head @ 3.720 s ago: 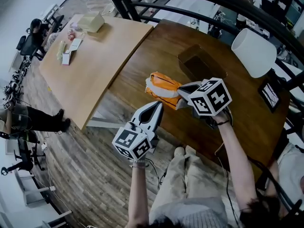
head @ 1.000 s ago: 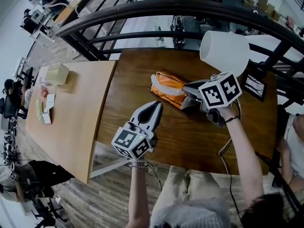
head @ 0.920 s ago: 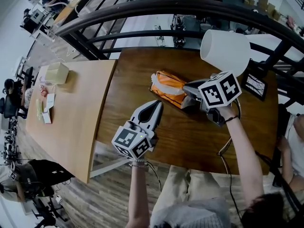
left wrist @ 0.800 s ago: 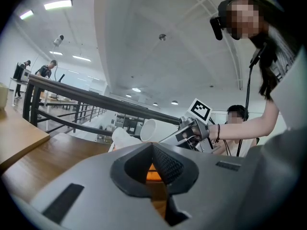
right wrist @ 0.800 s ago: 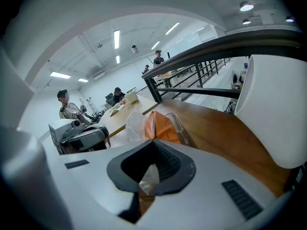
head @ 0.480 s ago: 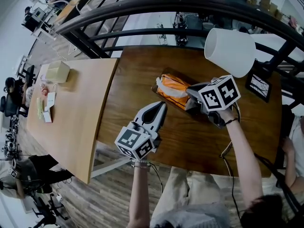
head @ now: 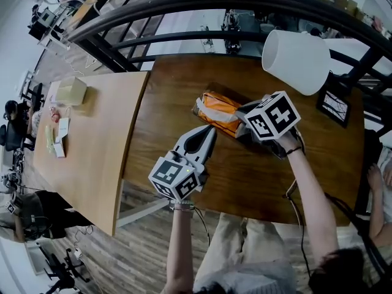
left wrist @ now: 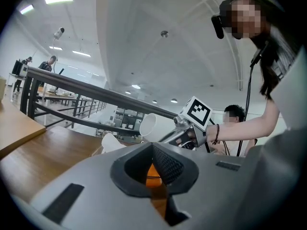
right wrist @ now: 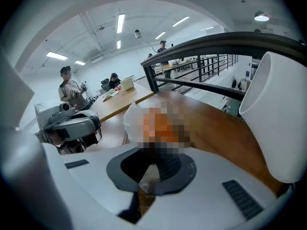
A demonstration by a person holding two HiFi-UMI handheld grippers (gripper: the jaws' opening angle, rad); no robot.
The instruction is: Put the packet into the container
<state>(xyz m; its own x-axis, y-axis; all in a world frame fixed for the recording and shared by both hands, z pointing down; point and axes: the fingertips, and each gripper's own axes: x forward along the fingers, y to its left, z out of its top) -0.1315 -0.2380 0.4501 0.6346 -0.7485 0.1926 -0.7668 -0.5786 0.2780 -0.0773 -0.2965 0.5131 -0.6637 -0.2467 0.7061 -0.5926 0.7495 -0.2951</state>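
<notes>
An orange packet [head: 214,108] with pale ends lies tilted over a dark wooden box, the container [head: 214,90], on the dark table; only a strip of the box's far rim shows. My right gripper [head: 236,119] is shut on the packet's near end, and its clear edge is pinched between the jaws in the right gripper view [right wrist: 152,169]. My left gripper [head: 209,131] hovers shut and holds nothing, just in front of the packet and pointing at it. In the left gripper view its jaws [left wrist: 153,160] meet, with orange showing past them.
A big white lampshade [head: 298,52] stands right behind my right gripper, close on its right [right wrist: 278,109]. A black railing [head: 202,5] curves behind the dark table [head: 177,84]. A lighter table [head: 92,133] with small items adjoins on the left. A framed card [head: 334,106] sits far right.
Since the earliest frame the right gripper has carried the packet from the table's near edge to the box. Over the last second both grippers and the packet have barely shifted.
</notes>
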